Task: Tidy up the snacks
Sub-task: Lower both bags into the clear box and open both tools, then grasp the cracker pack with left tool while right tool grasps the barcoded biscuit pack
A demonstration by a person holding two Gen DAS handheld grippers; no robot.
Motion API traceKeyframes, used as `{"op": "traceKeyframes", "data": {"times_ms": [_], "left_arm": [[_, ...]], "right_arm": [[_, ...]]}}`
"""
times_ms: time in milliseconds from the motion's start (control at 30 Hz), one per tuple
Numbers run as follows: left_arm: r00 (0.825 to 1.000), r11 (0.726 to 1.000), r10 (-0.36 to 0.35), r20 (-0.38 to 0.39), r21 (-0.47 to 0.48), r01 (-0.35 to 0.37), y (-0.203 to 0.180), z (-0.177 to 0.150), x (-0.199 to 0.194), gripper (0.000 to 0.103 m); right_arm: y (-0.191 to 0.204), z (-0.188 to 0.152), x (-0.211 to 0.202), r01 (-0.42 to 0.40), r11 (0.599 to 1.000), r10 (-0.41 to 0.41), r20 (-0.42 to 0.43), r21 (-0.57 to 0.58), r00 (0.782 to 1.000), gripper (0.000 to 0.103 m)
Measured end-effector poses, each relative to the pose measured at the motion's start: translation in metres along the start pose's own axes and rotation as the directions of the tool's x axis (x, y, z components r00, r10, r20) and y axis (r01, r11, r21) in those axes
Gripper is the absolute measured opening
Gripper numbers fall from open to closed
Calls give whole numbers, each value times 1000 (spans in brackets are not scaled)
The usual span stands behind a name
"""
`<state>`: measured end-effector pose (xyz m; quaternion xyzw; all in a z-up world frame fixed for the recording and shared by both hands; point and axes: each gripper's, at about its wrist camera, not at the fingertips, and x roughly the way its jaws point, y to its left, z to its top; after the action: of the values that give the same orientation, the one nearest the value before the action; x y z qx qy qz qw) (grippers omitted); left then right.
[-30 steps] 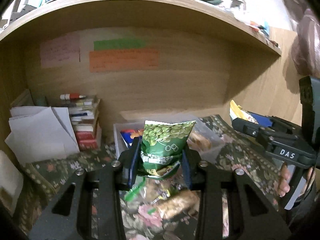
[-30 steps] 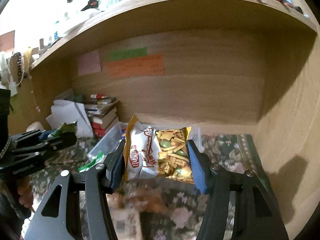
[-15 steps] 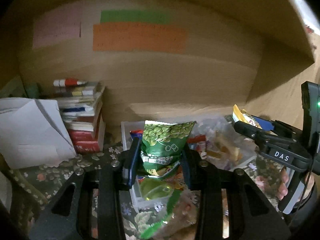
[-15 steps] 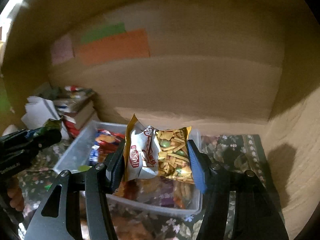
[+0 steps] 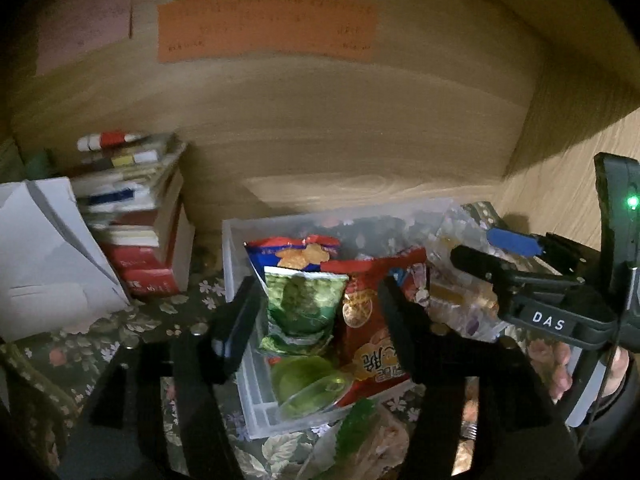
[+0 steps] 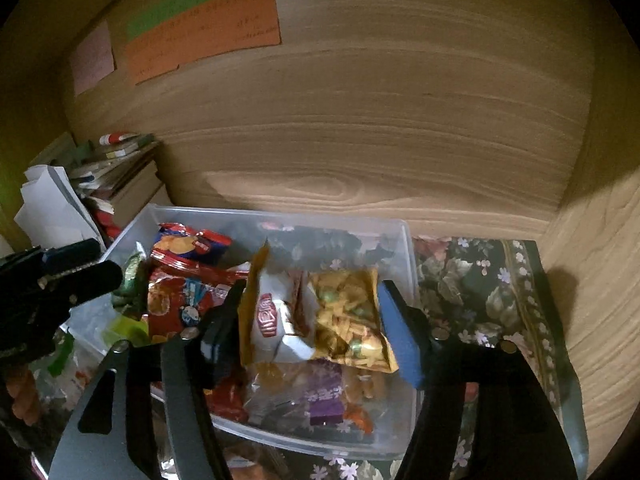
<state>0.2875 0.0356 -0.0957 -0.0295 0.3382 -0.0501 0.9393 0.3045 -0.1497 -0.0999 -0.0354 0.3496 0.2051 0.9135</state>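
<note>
A clear plastic bin [image 5: 236, 272] [image 6: 408, 248] holds several snack packets under a wooden shelf. My left gripper [image 5: 316, 316] is open above the bin's left part; a green pea snack bag [image 5: 302, 306] sits between its fingers, free of the pads, beside a red snack bag [image 5: 372, 328]. My right gripper [image 6: 316, 320] is open over the bin's middle; a yellow and white snack-mix bag [image 6: 320, 320] lies between its fingers, touching the blue right pad [image 6: 400, 340]. The right gripper also shows in the left wrist view [image 5: 516, 276].
A stack of books [image 5: 136, 216] and white folded paper [image 5: 44, 256] stand left of the bin. The wooden back wall [image 6: 360, 120] carries orange, green and pink notes. A floral cloth [image 6: 480, 292] covers the surface. Loose packets [image 5: 352, 420] lie in front of the bin.
Both grippers moved forward over the bin and their jaws opened wider. The green bag and the snack-mix bag now sit lower among the bin's packets.
</note>
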Motion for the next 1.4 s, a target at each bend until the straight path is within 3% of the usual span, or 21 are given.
{"op": "traceKeyframes", "data": {"times_ms": [233, 367, 533, 800, 1100, 1200, 1267, 1300, 1400], "left_arm": [[997, 1000, 6, 76, 1, -6, -2, 0, -42, 78], [993, 1000, 12, 118, 11, -14, -4, -8, -71, 91], [993, 1000, 14, 120, 24, -17, -6, -29, -93, 94], [999, 1000, 21, 43, 19, -22, -7, -78, -104, 95], [997, 1000, 13, -73, -16, -14, -7, -123, -91, 95], [995, 1000, -3, -95, -18, 1, -13, -130, -86, 95], [994, 1000, -9, -105, -19, 7, -19, -131, -82, 95], [994, 1000, -14, -109, -19, 12, -21, -131, -81, 95], [992, 999, -30, -119, -23, 27, -32, -129, -72, 95]], "right_arm": [[9, 4, -32, 3, 1000, -1, 67, -27, 998, 75], [18, -2, -62, -28, 998, 33, 107, -51, 994, 76], [32, -24, -89, -74, 995, 83, 121, -72, 989, 83], [50, -76, -98, -150, 988, 152, 48, -47, 987, 83], [61, -126, -64, -159, 987, 155, -108, -32, 982, 83], [65, -133, -55, -166, 985, 158, -148, -45, 976, 80], [66, -136, -52, -173, 984, 163, -163, -50, 973, 57], [66, -137, -55, -175, 983, 164, -168, -52, 972, 54], [56, -140, -63, -179, 983, 172, -153, -34, 973, 53]]}}
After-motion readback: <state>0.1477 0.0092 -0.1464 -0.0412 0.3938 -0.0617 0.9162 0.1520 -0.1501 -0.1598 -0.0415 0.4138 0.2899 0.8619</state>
